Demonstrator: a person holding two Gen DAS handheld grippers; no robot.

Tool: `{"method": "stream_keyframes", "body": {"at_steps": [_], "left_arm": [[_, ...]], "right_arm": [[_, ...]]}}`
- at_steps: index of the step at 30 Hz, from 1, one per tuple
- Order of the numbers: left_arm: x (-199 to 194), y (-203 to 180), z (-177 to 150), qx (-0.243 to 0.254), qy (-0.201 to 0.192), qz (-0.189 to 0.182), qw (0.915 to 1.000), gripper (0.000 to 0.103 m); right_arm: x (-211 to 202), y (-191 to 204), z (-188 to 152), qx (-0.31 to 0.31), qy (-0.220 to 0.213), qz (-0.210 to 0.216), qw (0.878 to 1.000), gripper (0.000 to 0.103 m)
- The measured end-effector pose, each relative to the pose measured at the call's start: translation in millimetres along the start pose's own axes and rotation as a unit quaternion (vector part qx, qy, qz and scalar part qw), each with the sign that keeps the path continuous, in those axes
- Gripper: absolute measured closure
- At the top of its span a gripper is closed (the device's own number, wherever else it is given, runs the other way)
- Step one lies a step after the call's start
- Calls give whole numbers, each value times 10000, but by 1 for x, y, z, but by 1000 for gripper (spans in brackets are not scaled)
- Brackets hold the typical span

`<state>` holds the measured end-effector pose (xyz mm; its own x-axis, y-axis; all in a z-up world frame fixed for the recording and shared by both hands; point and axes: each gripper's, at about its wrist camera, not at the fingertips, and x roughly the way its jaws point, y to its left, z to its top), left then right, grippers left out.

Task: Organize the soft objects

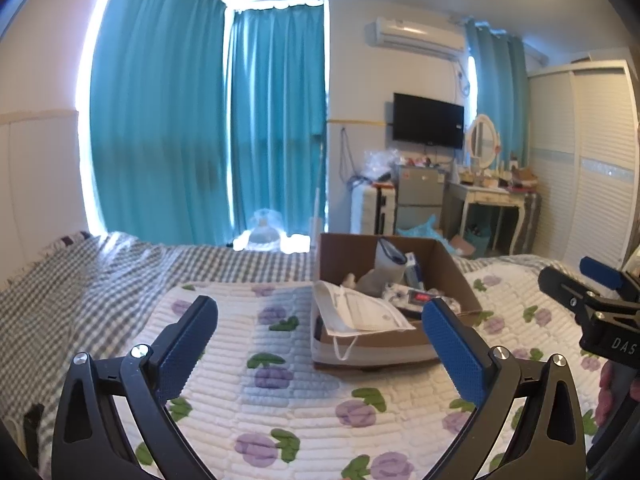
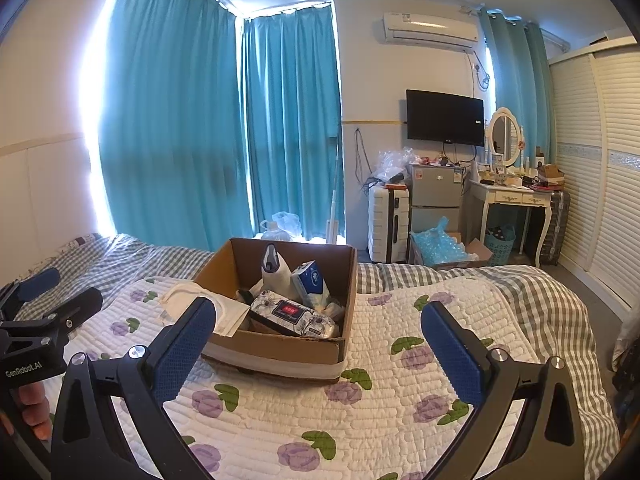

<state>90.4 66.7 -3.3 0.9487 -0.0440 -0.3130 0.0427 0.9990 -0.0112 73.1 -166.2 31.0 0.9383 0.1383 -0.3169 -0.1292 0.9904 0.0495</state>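
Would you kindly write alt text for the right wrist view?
An open right gripper hovers, empty, over a floral quilt, facing an open cardboard box of soft packs with a white face mask draped over its left rim. Teal curtains hang behind.

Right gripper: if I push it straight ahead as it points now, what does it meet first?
Probably the near wall of the cardboard box on the floral quilt. The right gripper is open and empty, with nothing between it and the box, though depth is uncertain.
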Motion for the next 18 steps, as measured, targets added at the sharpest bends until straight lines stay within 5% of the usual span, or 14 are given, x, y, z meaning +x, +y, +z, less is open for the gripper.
{"method": "stream_keyframes", "body": {"at_steps": [18], "left_arm": [[-2,-1,-1,-10,19,7,10000,0]], "right_arm": [[5,5,-4,-17,103,36,9999,0]]}}
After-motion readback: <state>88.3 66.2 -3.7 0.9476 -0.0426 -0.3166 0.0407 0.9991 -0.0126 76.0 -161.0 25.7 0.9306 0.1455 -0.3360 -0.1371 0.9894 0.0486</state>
